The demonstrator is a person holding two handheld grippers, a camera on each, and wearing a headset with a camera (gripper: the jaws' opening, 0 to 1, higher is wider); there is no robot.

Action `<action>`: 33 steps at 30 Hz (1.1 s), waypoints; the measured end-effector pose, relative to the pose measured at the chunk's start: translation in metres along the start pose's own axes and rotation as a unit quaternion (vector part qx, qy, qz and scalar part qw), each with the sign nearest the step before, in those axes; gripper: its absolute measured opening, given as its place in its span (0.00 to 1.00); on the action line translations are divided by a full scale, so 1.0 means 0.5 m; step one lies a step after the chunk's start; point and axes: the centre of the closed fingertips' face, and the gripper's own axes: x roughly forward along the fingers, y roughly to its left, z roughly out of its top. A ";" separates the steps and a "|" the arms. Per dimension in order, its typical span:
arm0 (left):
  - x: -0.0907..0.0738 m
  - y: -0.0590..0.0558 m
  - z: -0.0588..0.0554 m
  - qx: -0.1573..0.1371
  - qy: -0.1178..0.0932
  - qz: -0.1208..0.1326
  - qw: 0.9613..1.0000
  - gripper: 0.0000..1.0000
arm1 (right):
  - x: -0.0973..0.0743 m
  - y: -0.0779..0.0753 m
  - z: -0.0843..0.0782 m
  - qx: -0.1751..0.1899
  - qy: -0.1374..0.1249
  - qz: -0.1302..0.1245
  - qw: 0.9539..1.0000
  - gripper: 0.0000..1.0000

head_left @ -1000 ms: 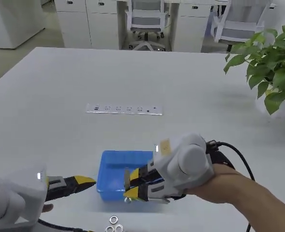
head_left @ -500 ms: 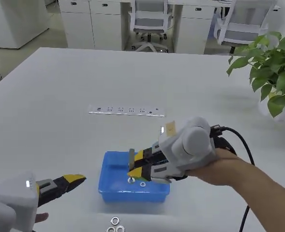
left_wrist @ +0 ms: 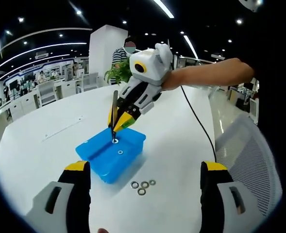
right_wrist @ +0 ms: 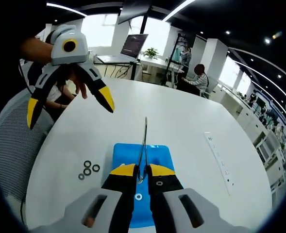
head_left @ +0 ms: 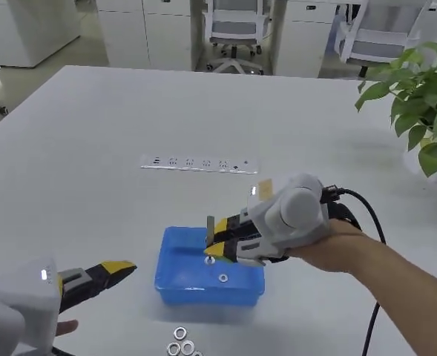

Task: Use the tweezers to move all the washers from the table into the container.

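Overhead, my right gripper holds the tweezers over the blue container, with the table washers near my left gripper. Left gripper view: its jaws are spread wide, and one washer lies in the container at the tweezers' tip. Right gripper view: jaws pressed on the tweezers.

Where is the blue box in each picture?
Head view: blue container low centre, under the tweezers.
Left gripper view: just left of centre.
Right gripper view: lower centre, beyond the jaws.
Shared landmark: loose washers beside it.
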 end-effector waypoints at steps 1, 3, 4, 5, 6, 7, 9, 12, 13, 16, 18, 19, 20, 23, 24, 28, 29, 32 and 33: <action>0.000 0.000 0.002 0.000 0.000 0.000 1.000 0.99 | 0.002 -0.002 -0.002 0.000 0.000 -0.001 1.000 0.10; 0.000 0.001 0.004 -0.001 -0.001 -0.001 1.000 0.99 | 0.007 -0.007 -0.009 0.004 0.001 -0.004 1.000 0.10; 0.000 0.003 0.006 -0.001 -0.002 -0.001 1.000 0.99 | 0.011 -0.008 -0.013 0.004 0.003 -0.006 1.000 0.10; 0.000 0.004 0.009 -0.003 -0.004 -0.001 1.000 0.99 | 0.013 -0.009 -0.016 0.003 0.005 -0.007 1.000 0.10; -0.001 0.007 0.011 -0.006 -0.007 -0.003 1.000 0.99 | 0.016 -0.011 -0.018 0.005 0.006 -0.009 1.000 0.10; -0.001 0.009 0.011 -0.005 -0.007 -0.001 1.000 0.99 | 0.018 -0.013 -0.020 0.006 0.006 -0.010 1.000 0.10; 0.000 0.012 0.013 -0.002 -0.006 0.000 1.000 0.99 | 0.024 -0.016 -0.027 0.010 0.009 -0.013 1.000 0.10; 0.002 0.014 0.016 -0.004 -0.006 -0.003 1.000 0.99 | 0.032 -0.017 -0.035 0.013 0.011 -0.013 1.000 0.10; 0.002 0.015 0.017 -0.004 -0.007 -0.003 1.000 0.99 | 0.036 -0.016 -0.039 0.015 0.012 -0.011 1.000 0.10; 0.006 0.022 0.021 -0.005 -0.007 -0.005 1.000 0.99 | 0.043 -0.016 -0.049 0.018 0.017 -0.009 1.000 0.10; 0.010 0.025 0.024 -0.005 -0.005 -0.008 1.000 0.99 | 0.047 -0.017 -0.053 0.019 0.017 -0.009 1.000 0.10; 0.012 0.027 0.026 -0.003 -0.005 -0.009 1.000 0.99 | 0.048 -0.017 -0.055 0.021 0.018 -0.009 1.000 0.10; 0.013 0.029 0.028 -0.002 -0.005 -0.010 1.000 0.99 | 0.051 -0.016 -0.058 0.022 0.019 -0.007 1.000 0.10; 0.022 0.035 0.037 0.003 -0.004 -0.013 1.000 0.99 | 0.057 -0.015 -0.065 0.024 0.023 -0.005 0.999 0.10; 0.024 0.037 0.039 0.003 -0.004 -0.014 1.000 0.99 | 0.059 -0.016 -0.067 0.025 0.023 -0.004 0.999 0.10; 0.037 0.044 0.056 0.001 -0.012 -0.024 1.000 0.96 | 0.065 -0.016 -0.073 0.027 0.027 -0.003 0.999 0.10; 0.042 0.047 0.060 0.003 -0.012 -0.025 1.000 0.97 | 0.067 -0.016 -0.075 0.029 0.027 -0.003 0.999 0.10; 0.051 0.057 0.066 0.007 -0.011 -0.027 1.000 0.95 | 0.071 -0.015 -0.080 0.032 0.027 -0.003 0.999 0.10; 0.056 0.062 0.069 0.009 -0.010 -0.030 0.999 0.94 | 0.072 -0.014 -0.081 0.034 0.027 -0.003 0.999 0.10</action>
